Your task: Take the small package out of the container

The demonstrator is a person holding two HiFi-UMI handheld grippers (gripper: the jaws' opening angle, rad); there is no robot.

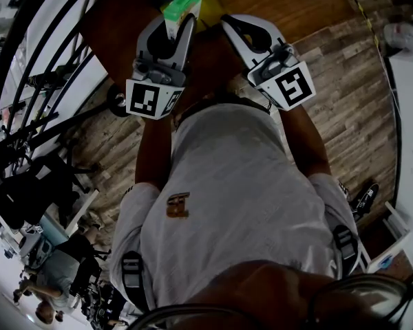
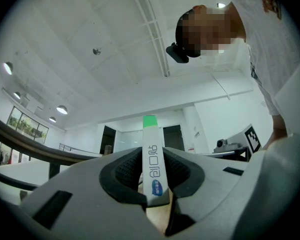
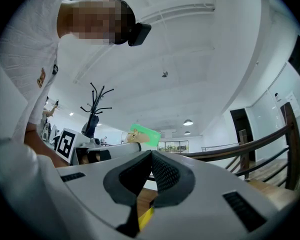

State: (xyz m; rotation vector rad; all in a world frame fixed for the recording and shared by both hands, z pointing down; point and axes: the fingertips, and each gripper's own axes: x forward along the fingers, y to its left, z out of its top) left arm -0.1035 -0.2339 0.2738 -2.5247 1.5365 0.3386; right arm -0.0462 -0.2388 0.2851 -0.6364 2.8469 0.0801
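- Both grippers are held close in front of the person's torso (image 1: 227, 184), jaws pointing away from the body and tilted upward. Both gripper views look at ceiling rather than at the work surface. Judgement: this is a lifted-clear pose, with the item raised off whatever it sat in.
- Left gripper (image 1: 179, 27): its 2 jaws are clamped on the small package (image 2: 152, 154), with the dark ribbed pads pressing its 2 flat faces. The package stands edge-on and upright between the pads. Its white body with a blue logo sits in the grip, and its green end projects well past the jaw tips. Judgement: the low grip on the flat faces keeps this thin, light pack from twisting or slipping.
- Right gripper (image 3: 151, 156): the jaws are closed tip to tip with nothing between the pads. It sits just beside the left gripper and apart from the package. Judgement: it is idle at this step.
- Below the right jaws a sliver of a yellow object (image 3: 145, 218) shows. It is possibly the container, but too little is visible to tell.
- Further out is the brown wooden table (image 1: 296, 2). The package is above it and not resting on it. Judgement: extraction looks essentially done, and set-down is not yet done.
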